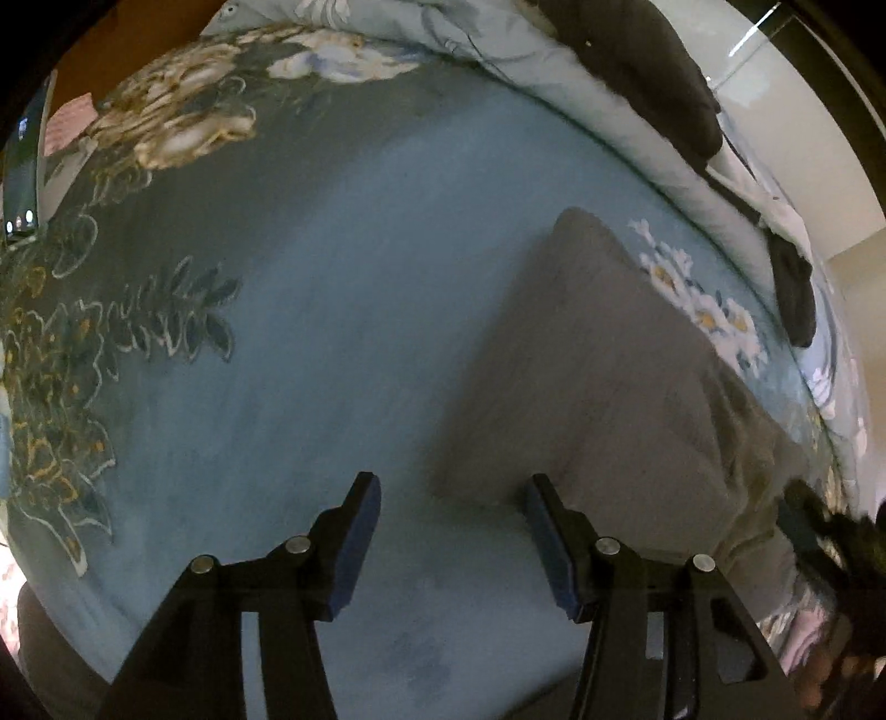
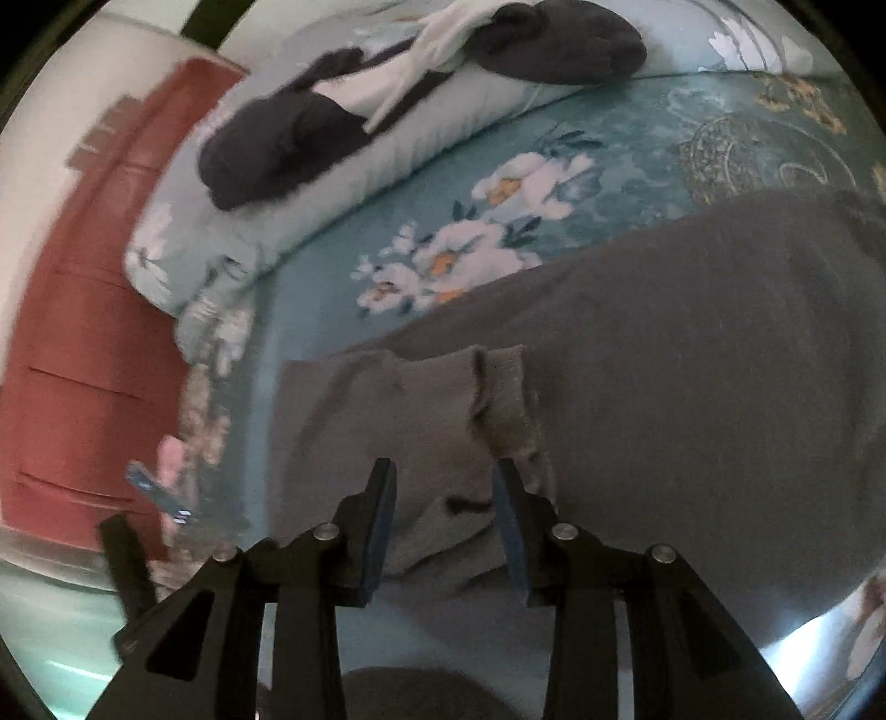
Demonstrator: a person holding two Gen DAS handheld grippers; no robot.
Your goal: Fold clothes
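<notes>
On the bed lies a blue bedspread (image 1: pixel 343 310) with a flower pattern, and on it a grey garment (image 2: pixel 664 354) is spread out flat. In the right wrist view the garment fills the area from 3 o'clock to the centre. Its ribbed end (image 2: pixel 498 387), maybe a cuff or a hem, I cannot tell which, lies just in front of the claw tips.

The right claw (image 2: pixel 446 509) points steeply down over this end. Its jaws stand partly apart, and the grey cloth shows between them. The blue pads (image 2: pixel 382 526) do not seem to press on the cloth, so it has hold of nothing.

The left claw (image 1: pixel 451 531) also points down, with its jaws well apart. Between them I see only the bare bedspread. The edge of the garment (image 1: pixel 598 376) lies at about 3 o'clock from it, and the right-hand pad (image 1: pixel 545 543) is just beside this edge.

Behind, at 12 o'clock in the right view, a rolled light blue quilt (image 2: pixel 343 166) lies along the far side of the bed. Dark clothes (image 2: pixel 277 144) and one white piece (image 2: pixel 432 50) are heaped on it. At 9 o'clock stands a red-brown cabinet (image 2: pixel 83 332). In the left view a phone (image 1: pixel 22 171) lies at the 9 o'clock edge.
</notes>
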